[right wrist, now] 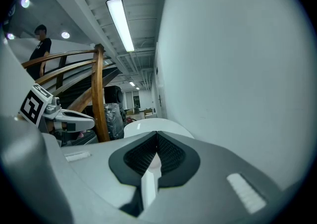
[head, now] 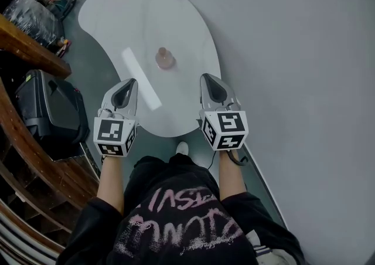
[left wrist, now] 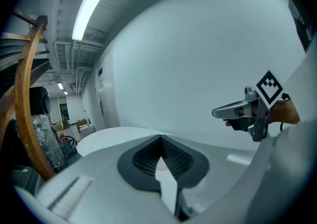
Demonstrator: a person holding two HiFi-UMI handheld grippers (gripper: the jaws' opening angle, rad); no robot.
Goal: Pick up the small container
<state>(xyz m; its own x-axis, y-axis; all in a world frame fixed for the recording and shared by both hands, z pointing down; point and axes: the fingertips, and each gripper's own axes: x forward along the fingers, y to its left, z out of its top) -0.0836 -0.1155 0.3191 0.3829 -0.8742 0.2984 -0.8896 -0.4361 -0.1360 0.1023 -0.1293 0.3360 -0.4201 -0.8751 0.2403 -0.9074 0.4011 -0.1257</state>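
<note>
At the far left a curved wooden railing [head: 29, 47] and a black case [head: 50, 111] crowd the floor beside the white table [head: 129, 17], whose rounded left edge stays apart from both. The left gripper [head: 128, 86] hovers over the table's near left part, its jaws brought together at the tips with nothing between them. The small container [head: 164, 58] stands upright near the middle of the tabletop, ahead of both grippers and between their lines, touching neither, with bare surface all round it. The right gripper [head: 211, 80] hangs over the near right edge, its jaws likewise closed on nothing. The table's right edge runs close along a plain grey wall [head: 304, 53].
</note>
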